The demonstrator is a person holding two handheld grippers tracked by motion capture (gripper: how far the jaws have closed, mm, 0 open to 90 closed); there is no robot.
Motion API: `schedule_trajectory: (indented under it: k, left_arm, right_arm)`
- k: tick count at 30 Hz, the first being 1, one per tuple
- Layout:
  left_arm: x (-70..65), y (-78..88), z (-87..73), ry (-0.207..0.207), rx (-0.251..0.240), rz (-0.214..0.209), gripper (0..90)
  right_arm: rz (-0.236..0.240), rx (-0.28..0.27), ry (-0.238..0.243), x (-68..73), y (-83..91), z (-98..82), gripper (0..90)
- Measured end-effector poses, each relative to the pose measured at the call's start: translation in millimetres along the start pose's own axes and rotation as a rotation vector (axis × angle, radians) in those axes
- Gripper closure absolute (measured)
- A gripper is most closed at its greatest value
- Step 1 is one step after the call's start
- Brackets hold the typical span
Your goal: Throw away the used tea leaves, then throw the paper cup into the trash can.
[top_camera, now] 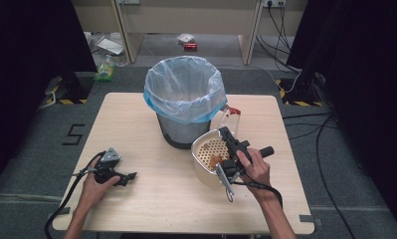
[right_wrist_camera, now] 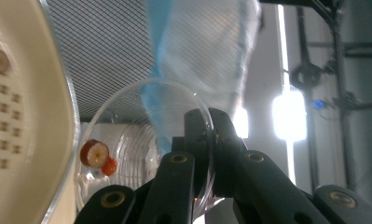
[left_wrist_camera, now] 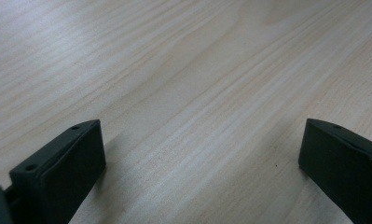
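My right gripper (top_camera: 226, 133) is shut on the rim of a clear plastic cup (top_camera: 230, 117), which lies tilted beside the bin. In the right gripper view the jaws (right_wrist_camera: 207, 135) pinch the cup's thin wall (right_wrist_camera: 127, 140), and fruit pieces (right_wrist_camera: 96, 154) with red skin sit inside it. A cream perforated bowl (top_camera: 206, 162) stands just below the cup, with an orange-brown scrap (top_camera: 216, 160) in it; its wall (right_wrist_camera: 30, 116) fills the left of that view. My left gripper (top_camera: 129, 176) rests on the table at the front left, its jaws (left_wrist_camera: 202, 154) wide apart over bare wood.
A mesh waste bin (top_camera: 178, 132) with a blue-edged plastic liner (top_camera: 185, 89) stands at the table's middle back, touching the cup and bowl. The wooden table (top_camera: 151, 204) has free room at the front and left. Cables and litter lie on the floor behind.
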State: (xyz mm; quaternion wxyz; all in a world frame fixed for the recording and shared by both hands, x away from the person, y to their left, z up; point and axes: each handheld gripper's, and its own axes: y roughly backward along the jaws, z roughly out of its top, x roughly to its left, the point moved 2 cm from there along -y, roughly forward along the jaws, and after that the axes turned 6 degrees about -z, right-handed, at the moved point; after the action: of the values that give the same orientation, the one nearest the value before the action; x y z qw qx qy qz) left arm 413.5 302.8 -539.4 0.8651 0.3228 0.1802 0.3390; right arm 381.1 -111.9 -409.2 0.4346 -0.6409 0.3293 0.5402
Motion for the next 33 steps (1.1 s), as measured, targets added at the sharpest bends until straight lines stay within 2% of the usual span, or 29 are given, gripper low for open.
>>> schedule_trajectory:
  k: [1, 2, 3, 4, 5, 7, 9, 11, 12, 13, 15, 17, 18, 21, 24, 25, 27, 33]
  left_arm:
    - [0.0, 0.0, 0.0, 0.000, 0.000, 0.000, 0.0]
    - [0.0, 0.0, 0.0, 0.000, 0.000, 0.000, 0.0]
    - [-0.1, 0.0, 0.0, 0.000, 0.000, 0.000, 0.0]
    - [0.0, 0.0, 0.0, 0.000, 0.000, 0.000, 0.0]
    - [0.0, 0.0, 0.0, 0.000, 0.000, 0.000, 0.0]
    - [0.0, 0.0, 0.0, 0.000, 0.000, 0.000, 0.0]
    - [-0.1, 0.0, 0.0, 0.000, 0.000, 0.000, 0.0]
    - [-0.1, 0.0, 0.0, 0.000, 0.000, 0.000, 0.0]
    - [0.0, 0.0, 0.0, 0.000, 0.000, 0.000, 0.0]
    - [0.0, 0.0, 0.0, 0.000, 0.000, 0.000, 0.0]
    - [0.0, 0.0, 0.0, 0.000, 0.000, 0.000, 0.0]
    - [0.0, 0.0, 0.0, 0.000, 0.001, 0.000, 0.0]
    - [0.0, 0.0, 0.0, 0.000, 0.000, 0.000, 0.0]
    - [0.0, 0.0, 0.0, 0.000, 0.000, 0.000, 0.0]
    - [0.0, 0.0, 0.0, 0.001, 0.000, 0.000, 0.0]
    - [0.0, 0.0, 0.0, 0.000, 0.000, 0.000, 0.0]
    - [0.0, 0.0, 0.0, 0.000, 0.000, 0.000, 0.0]
    - [0.0, 0.0, 0.0, 0.000, 0.000, 0.000, 0.0]
  right_arm:
    - [0.032, -0.018, 0.031, 2.8, -0.5, 3.5, 88.0]
    - [0.036, -0.016, 0.004, 2.6, -1.6, 3.0, 88.0]
    - [0.017, 0.016, -0.047, 0.2, -3.0, -1.2, 88.0]
    - [0.013, 0.031, -0.070, -0.4, -4.4, -4.2, 88.0]
    - [0.038, 0.033, -0.072, 0.3, -5.5, -4.5, 87.9]
    - [0.063, 0.043, -0.157, -1.2, -5.7, -6.4, 87.9]
    - [0.071, 0.068, -0.272, -6.8, -6.1, -11.5, 87.8]
    - [0.112, 0.080, -0.351, -9.3, -8.8, -14.9, 87.8]
    - [0.146, 0.096, -0.426, -10.6, -10.3, -18.2, 87.7]
    - [0.154, 0.102, -0.505, -12.3, -11.5, -21.7, 87.7]
    - [0.198, 0.121, -0.690, -16.2, -14.0, -30.1, 87.6]
    - [0.222, 0.132, -0.795, -20.0, -15.8, -37.1, 87.6]
    - [0.240, 0.136, -0.867, -21.5, -16.9, -40.3, 87.6]
    - [0.270, 0.151, -0.996, -26.8, -20.2, -49.4, 87.6]
    - [0.297, 0.165, -1.085, -31.0, -24.0, -57.7, 87.6]
    - [0.303, 0.173, -1.134, -33.0, -25.4, -61.7, 87.6]
    - [0.315, 0.183, -1.188, -36.6, -27.9, -67.7, 87.6]
    - [0.319, 0.208, -1.223, -53.0, -34.1, -79.7, 87.6]
